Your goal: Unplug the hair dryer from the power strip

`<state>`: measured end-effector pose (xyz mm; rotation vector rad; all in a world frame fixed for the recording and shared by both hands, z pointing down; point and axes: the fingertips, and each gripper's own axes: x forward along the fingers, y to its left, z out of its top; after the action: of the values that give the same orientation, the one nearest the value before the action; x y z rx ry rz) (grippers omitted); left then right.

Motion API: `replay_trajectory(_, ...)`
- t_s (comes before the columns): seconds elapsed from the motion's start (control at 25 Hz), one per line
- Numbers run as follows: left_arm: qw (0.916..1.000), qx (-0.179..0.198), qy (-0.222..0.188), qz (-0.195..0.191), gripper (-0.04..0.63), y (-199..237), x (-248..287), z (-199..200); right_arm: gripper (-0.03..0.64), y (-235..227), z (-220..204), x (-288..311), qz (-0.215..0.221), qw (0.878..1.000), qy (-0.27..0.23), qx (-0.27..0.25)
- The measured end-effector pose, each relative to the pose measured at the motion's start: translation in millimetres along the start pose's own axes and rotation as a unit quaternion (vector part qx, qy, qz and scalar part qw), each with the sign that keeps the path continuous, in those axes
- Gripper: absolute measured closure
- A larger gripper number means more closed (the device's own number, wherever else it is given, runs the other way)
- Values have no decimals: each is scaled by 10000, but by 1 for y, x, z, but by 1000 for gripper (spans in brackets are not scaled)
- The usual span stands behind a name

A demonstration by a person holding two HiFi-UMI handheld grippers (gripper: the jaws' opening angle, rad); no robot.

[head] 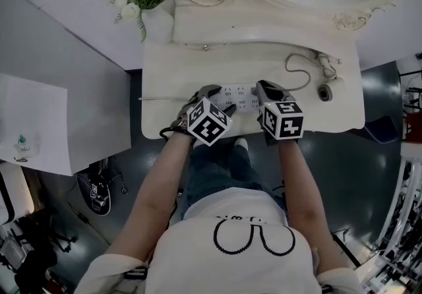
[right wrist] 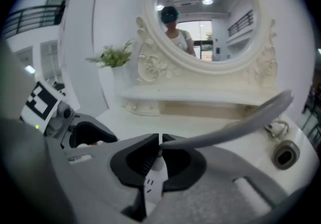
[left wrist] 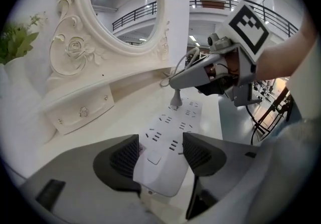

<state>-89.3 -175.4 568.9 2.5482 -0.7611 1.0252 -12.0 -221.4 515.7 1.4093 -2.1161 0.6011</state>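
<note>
While the left tongs [left wrist: 160,152] clamp the near end of the power strip [left wrist: 173,122], apparently to steady it on the counter [head: 165,82], the right tongs [right wrist: 159,142] pinch narrowly on the grey plug [left wrist: 176,100] seated at its far end. Its hair dryer [head: 325,91] lies well to the right.

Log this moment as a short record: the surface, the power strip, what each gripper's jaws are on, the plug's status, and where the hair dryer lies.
surface: white vanity table
power strip: flat on the table, near its front edge
left gripper: jaws closed on the strip's near end
right gripper: jaws shut on the plug
plug status: seated in the strip, not yet pulled
cord: leads from the plug toward the right
hair dryer: lies on the table's right side, apart from the strip
</note>
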Motion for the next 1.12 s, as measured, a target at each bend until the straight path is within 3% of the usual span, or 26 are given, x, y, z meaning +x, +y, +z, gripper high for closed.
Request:
replay_trajectory(0.08, 10000, -35, -40, 37, 325, 1, -1, 0, 592, -4, -2, -6, 163, 9990, -65, 412)
replay_trajectory(0.24, 10000, -27, -24, 55, 325, 2, 0, 0, 594, 4, -8, -14, 300, 9989, -51, 357)
replay_trajectory(0.48, 10000, -35, -8, 55, 325, 2, -1, 0, 594, 0, 28, -36, 428, 9941, -677, 729)
replay_trajectory(0.6, 10000, -51, 12, 53, 325, 0, -1, -1, 592, -20, 25, -41, 357, 9894, -658, 1241)
replay_trajectory(0.8, 10000, -55, 37, 42, 325, 0, -1, 0, 592, -66, -4, -45, 180, 9561, -709, 2836)
replay_trajectory(1.12, 10000, -71, 3, 67, 324, 1, -2, 0, 592, -124, -56, -50, -280, 8999, -722, 4291)
